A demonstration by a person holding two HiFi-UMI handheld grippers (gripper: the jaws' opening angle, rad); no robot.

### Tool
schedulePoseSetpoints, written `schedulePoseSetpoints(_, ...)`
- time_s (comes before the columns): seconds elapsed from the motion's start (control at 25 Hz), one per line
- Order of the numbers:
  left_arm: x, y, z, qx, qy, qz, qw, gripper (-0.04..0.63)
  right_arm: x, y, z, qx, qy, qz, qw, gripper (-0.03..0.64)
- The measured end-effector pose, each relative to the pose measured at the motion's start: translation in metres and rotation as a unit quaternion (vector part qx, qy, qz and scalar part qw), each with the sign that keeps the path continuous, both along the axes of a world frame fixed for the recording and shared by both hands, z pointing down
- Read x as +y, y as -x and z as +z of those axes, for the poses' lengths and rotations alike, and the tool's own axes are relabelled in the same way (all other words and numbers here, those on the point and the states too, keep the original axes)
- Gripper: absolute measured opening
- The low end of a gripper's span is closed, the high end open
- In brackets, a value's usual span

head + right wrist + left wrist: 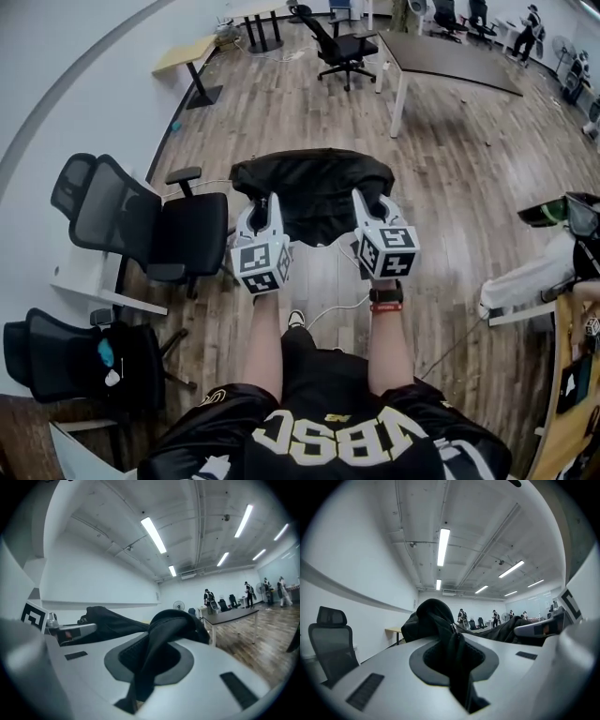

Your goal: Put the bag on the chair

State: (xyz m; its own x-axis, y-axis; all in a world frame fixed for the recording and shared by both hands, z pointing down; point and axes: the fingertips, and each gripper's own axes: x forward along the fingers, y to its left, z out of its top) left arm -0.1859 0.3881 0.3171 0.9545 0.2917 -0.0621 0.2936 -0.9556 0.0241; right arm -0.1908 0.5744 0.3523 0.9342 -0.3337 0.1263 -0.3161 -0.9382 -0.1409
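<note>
Your left gripper (pixel 268 208) is clenched on the bag (pixel 314 187). In the left gripper view, black fabric with a zip seam is pinched in the narrow slot between its jaws. Your right gripper (pixel 371 204) is clenched on the bag too, and in the right gripper view a thick fold of the same black fabric runs down through its jaws. Both grippers point roughly level, side by side, each with its marker cube facing up toward you.

The bag is black and soft. It hangs in the air between the two grippers and sags a little in the middle, with the left gripper on its left end and the right gripper on its right end. It is not on any seat — the wooden floor (pixel 450 187) lies below it.

Just left of the bag stands the chair (pixel 155 225), a black office chair with a mesh back and armrests; its seat faces the bag. The bag and the chair do not touch. A second chair (pixel 84 361) stands further left of the bag and nearer to you, against the white wall. Well beyond the bag are a dark table (pixel 450 61) and a third chair (pixel 339 45). Far past the bag, at the room's end, a few people (pixel 208 598) stand — too small to tell more.
</note>
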Motion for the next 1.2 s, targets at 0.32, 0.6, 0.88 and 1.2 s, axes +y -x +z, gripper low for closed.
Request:
schedulePoseSetpoints(0.32, 0.002, -0.077, 0.02, -0.015, 0.014, 0.019, 0.9996, 0.049, 0.001, -0.073, 0.019, -0.013, -0.014, 0.023, 1.0, 0.041)
schedulePoseSetpoints(0.6, -0.01, -0.176, 0.01, -0.02, 0.038, 0.022, 0.9988, 0.049, -0.012, -0.167, 0.005, -0.012, -0.007, 0.026, 1.0, 0.044)
schedulePoseSetpoints(0.88, -0.061, -0.265, 0.006, -0.022, 0.043, 0.011, 0.9988, 0.049, -0.064, -0.262, 0.004, -0.019, -0.013, 0.008, 1.0, 0.046)
schedulePoseSetpoints(1.2, -0.138, -0.325, 0.001, -0.017, 0.045, -0.025, 0.9985, 0.049, -0.143, -0.34, 0.002, -0.02, -0.023, -0.033, 0.999, 0.044)
